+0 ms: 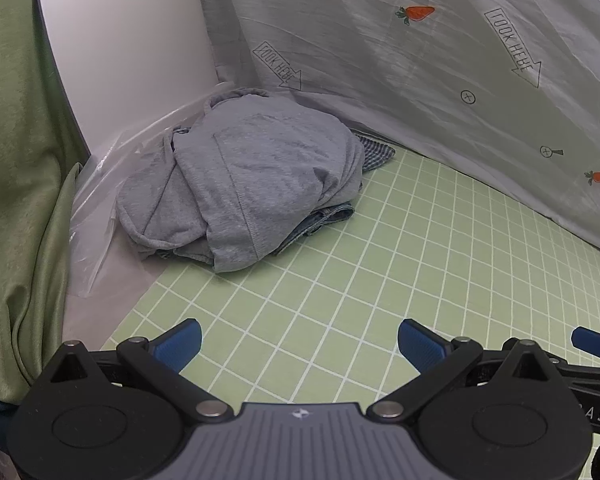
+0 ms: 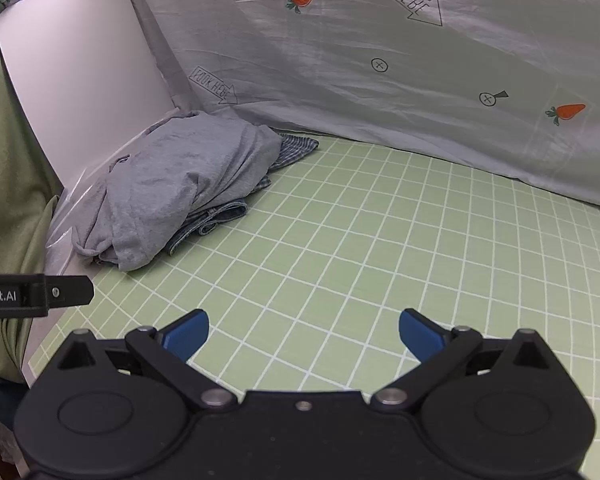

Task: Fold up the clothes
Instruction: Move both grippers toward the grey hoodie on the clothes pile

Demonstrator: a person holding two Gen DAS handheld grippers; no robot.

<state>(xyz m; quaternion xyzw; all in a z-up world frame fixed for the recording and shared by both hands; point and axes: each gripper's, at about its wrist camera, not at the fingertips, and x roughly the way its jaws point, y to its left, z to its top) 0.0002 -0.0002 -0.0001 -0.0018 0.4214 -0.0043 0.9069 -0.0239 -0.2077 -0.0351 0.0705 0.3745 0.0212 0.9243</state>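
Both the left gripper and right gripper gape empty over the green grid mat; a grey T-shirt tops a pile with denim.

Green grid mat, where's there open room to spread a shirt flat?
The green grid mat lies bare from the open left gripper and right gripper up to the carrot-print sheet behind. The far-left corner is crowded: the grey garment sits heaped on denim and checked cloth.
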